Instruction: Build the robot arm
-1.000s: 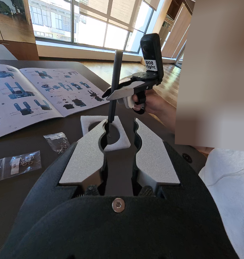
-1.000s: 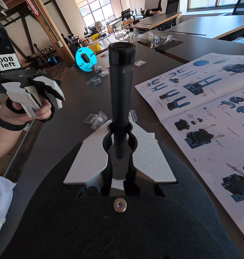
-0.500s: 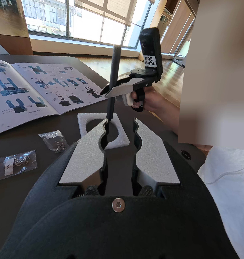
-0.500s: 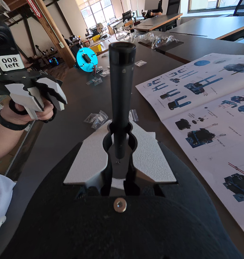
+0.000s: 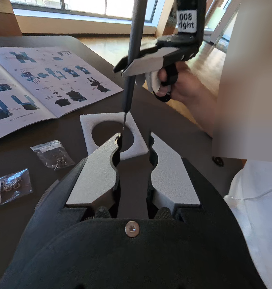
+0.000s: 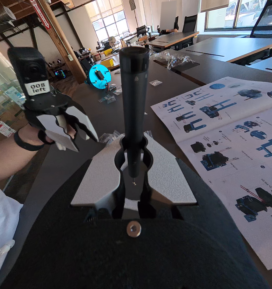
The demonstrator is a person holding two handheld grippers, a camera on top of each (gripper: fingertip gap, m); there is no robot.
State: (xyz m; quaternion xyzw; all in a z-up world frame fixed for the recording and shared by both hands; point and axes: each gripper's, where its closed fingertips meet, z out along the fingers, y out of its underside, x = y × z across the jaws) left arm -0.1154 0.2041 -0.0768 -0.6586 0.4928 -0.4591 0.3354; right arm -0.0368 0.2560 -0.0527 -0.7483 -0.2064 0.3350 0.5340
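Your right gripper [image 6: 133, 141] is clamped around a dark screwdriver [image 6: 133, 109], held pretty much upright with its thin metal bit [image 5: 124, 121] pointing down over the round hole in a white foam square [image 5: 111, 133] lying on the dark table [image 5: 171, 125]. Can't tell if the bit actually touches anything; it looks like it hangs just above the hole. Your left gripper [image 5: 134, 136] is spread open with nothing in it, tips sitting right at the near edge of that foam square, and its left fingertip [image 5: 119, 135] is just beside the bit. From the left wrist view, the open instruction booklet [image 5: 46, 81] is off at 10 o'clock, a small bag of dark screws [image 5: 53, 154] at 9 o'clock next to the gripper, and another little bag of nuts [image 5: 10, 186] further out toward the left edge. From the right wrist view you can see your left gripper [image 6: 79, 133] floating above the table at 9 o'clock, and way back at 11 o'clock there's a bright blue round plate [image 6: 99, 76] with a black part mounted on it, plus more small bags [image 6: 108, 98] scattered near it.
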